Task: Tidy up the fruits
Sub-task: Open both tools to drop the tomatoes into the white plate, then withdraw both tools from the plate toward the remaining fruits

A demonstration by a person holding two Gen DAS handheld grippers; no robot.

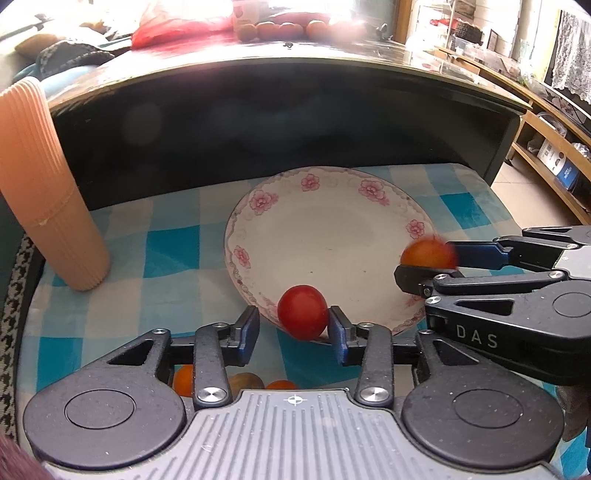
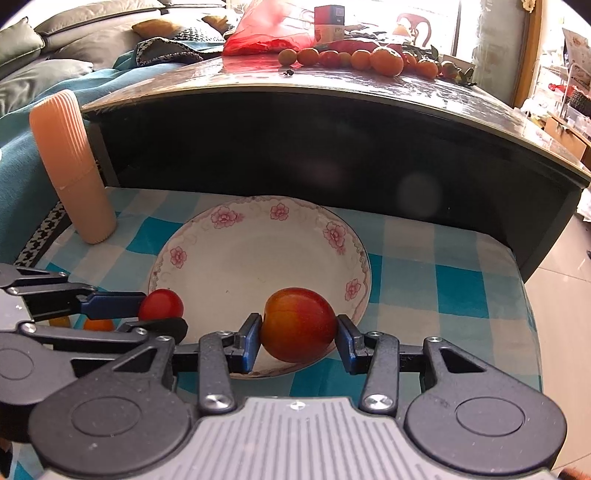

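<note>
A white plate (image 1: 258,201) (image 2: 221,216) with pink flowers lies on a blue checked cloth (image 1: 166,251). Over its near rim, a small red tomato (image 1: 303,312) (image 2: 161,304) sits between the fingers of my left gripper (image 1: 293,332) (image 2: 161,313). The right pad touches it, while the left pad stands a little clear, so the jaws are open. My right gripper (image 2: 298,341) (image 1: 428,264) is shut on a larger red-orange fruit (image 2: 299,325) (image 1: 428,253), held just above the plate's right near rim.
A ribbed peach cylinder (image 1: 44,192) (image 2: 70,162) stands left of the plate. Behind it a dark table (image 2: 332,122) overhangs, with a row of small fruits (image 2: 369,59) and a red bag (image 2: 266,33). Small orange fruits (image 1: 183,380) (image 2: 98,325) lie on the cloth below my left gripper.
</note>
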